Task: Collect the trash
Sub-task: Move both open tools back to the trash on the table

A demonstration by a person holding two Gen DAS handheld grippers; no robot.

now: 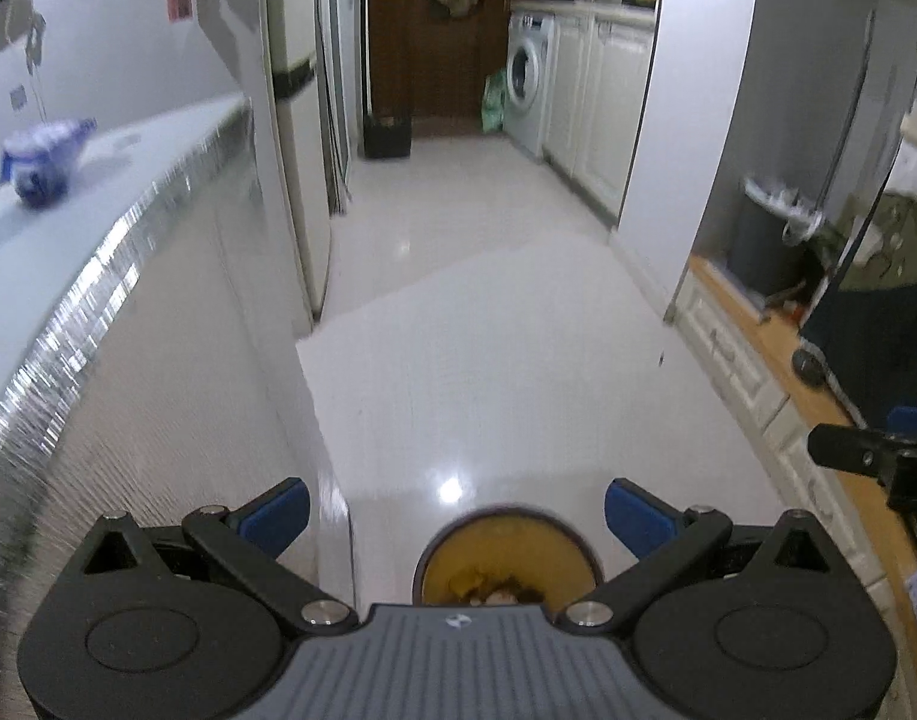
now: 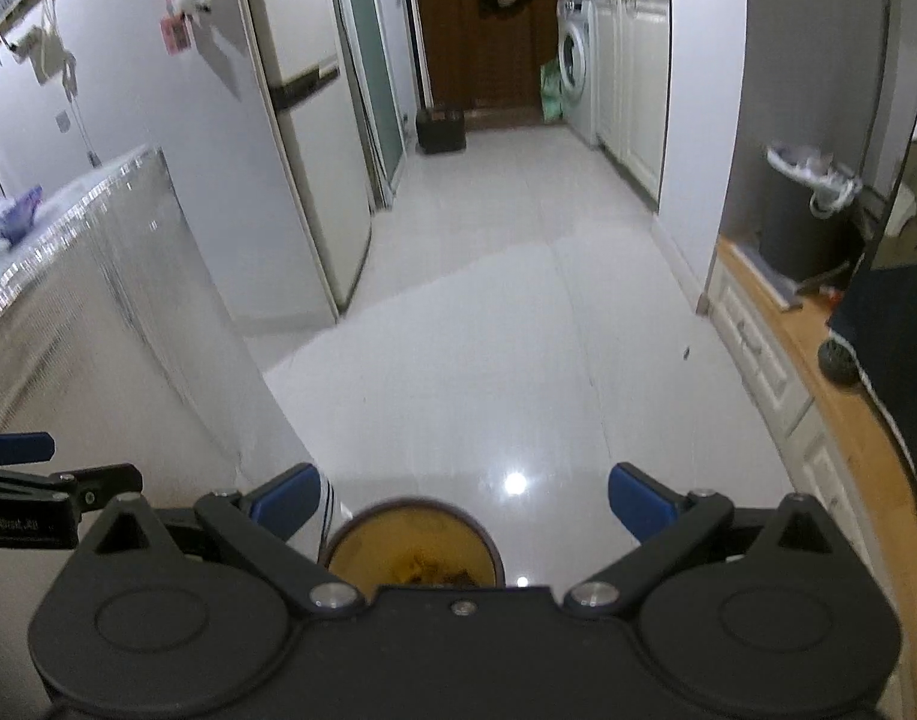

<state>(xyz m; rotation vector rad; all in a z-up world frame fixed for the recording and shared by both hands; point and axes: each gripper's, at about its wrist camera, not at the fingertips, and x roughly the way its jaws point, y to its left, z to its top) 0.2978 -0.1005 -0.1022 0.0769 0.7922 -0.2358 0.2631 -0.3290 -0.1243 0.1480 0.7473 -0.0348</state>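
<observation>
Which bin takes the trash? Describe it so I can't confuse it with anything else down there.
Follow the white tiled floor to the wooden ledge on the right. The trash bin stands at its far end, in the alcove past the white wall: a dark grey cylinder with a white bag over its rim, unlike the small black box by the brown door.

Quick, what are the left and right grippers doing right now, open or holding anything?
Left gripper: open, jaws spread wide, holding nothing.
Right gripper: open, jaws spread wide, holding nothing.
</observation>
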